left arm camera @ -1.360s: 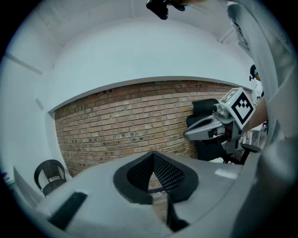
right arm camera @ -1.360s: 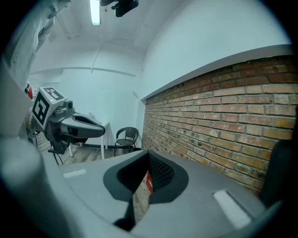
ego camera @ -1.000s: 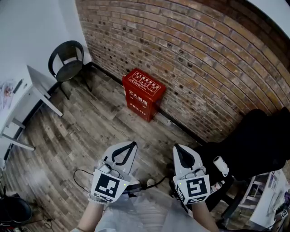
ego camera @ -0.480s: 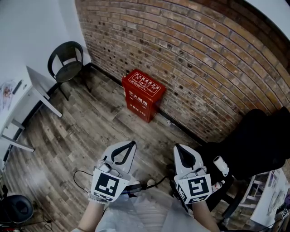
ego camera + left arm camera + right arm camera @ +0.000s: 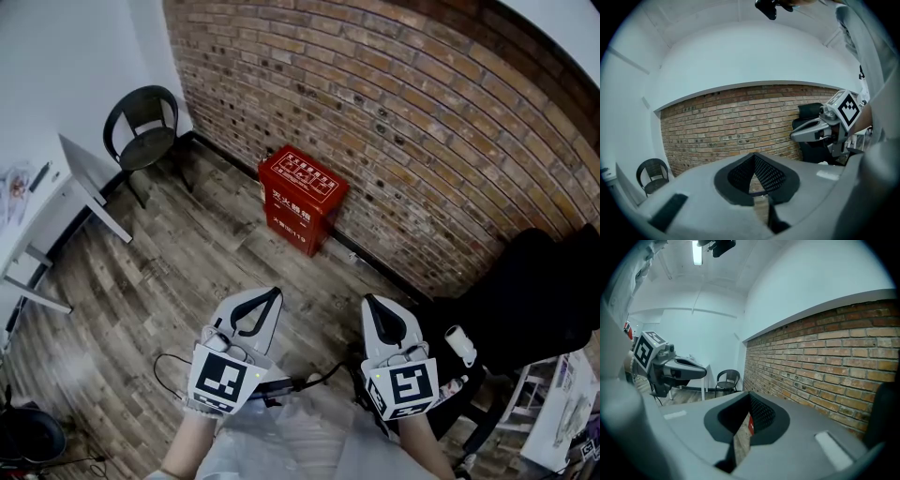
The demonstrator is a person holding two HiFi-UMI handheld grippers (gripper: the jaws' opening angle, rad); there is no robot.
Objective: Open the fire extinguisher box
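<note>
- The left gripper is held low in front of the person, and its jaws are pressed together with nothing between them, as is seen in the left gripper view.
- The right gripper is held just beside it; its jaws are also pressed together and nothing is pinched.
- Both grippers are pointed roughly level, toward the brick wall, and no thing is touched by either of them.
- The red box is found on the floor, at the floor's edge where the brick wall begins, well apart from both grippers.
- A thin strip of the red box is seen under the tips in the right gripper view.
- The box appears closed, so the step in hand is judged to be the approach; opening is not yet begun.
- For the next move, the grippers would need to be carried forward and down to the box, and a lid edge or latch would have to be found; no latch can be made out from here.
- Counted: two grippers, one red box, one chair in the floor's far left corner, one desk at the left edge, one cable near the person.
</note>
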